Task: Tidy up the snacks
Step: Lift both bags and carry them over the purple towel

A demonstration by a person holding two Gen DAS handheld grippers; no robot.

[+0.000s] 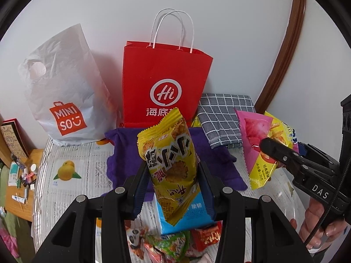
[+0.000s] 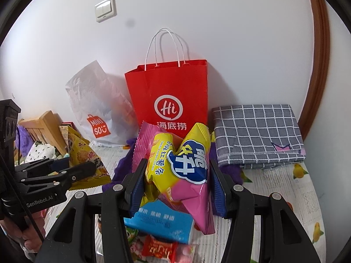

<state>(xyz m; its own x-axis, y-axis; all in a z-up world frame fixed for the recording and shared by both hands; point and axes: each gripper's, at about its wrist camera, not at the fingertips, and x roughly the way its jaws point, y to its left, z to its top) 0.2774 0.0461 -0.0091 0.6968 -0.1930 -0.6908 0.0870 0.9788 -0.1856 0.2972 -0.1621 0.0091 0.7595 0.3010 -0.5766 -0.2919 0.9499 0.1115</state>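
Just in front of the red paper bag [image 1: 166, 83], the left gripper [image 1: 173, 175] has its fingers clamped on a yellow cracker packet [image 1: 169, 160], and the right gripper [image 2: 175, 175] pinches a pink-and-yellow snack pair [image 2: 182, 166]. That doubled grip looks loose, so one packet could slip out. Nearest the camera the snack pile [image 1: 175, 241] is cut off, and the bag's inside stays hidden.

A folded checked cloth [image 2: 256, 135] lies beside a purple cloth [image 1: 122, 153]. A light switch [image 2: 105, 9] sits on the wall [image 2: 219, 22].
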